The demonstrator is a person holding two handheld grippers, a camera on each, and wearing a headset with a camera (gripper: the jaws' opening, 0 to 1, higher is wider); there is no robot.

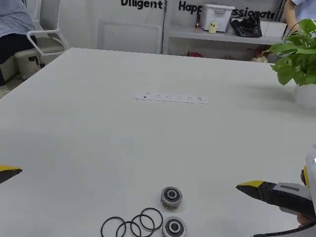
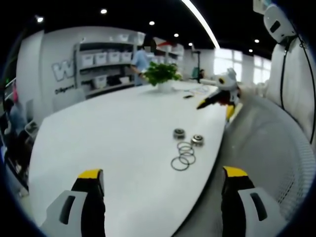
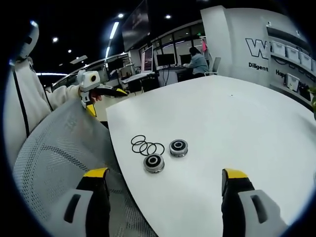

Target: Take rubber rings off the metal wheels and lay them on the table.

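Note:
Two metal wheels stand on the white table [image 1: 98, 128] near its front edge, one [image 1: 171, 196] behind the other [image 1: 174, 227]; both show dark rims. Left of them lie several black rubber rings [image 1: 132, 225], overlapping in a row. My right gripper [image 1: 246, 211] hovers open to the right of the wheels, with nothing in it. One yellow tip of my left gripper [image 1: 7, 174] pokes in at the far left. In the left gripper view the left gripper [image 2: 163, 173] is open, far from the wheels [image 2: 188, 136] and rings [image 2: 182, 155]. In the right gripper view the right gripper [image 3: 166, 173] is open short of the wheels [image 3: 178, 147] and rings [image 3: 145, 145].
A white strip with buttons [image 1: 171, 97] lies flat mid-table. A potted plant [image 1: 296, 54] stands at the right edge. A white chair [image 1: 44, 37] and shelves with a bin [image 1: 217, 17] are beyond the table. A mesh chair back [image 3: 64, 143] is close to the front edge.

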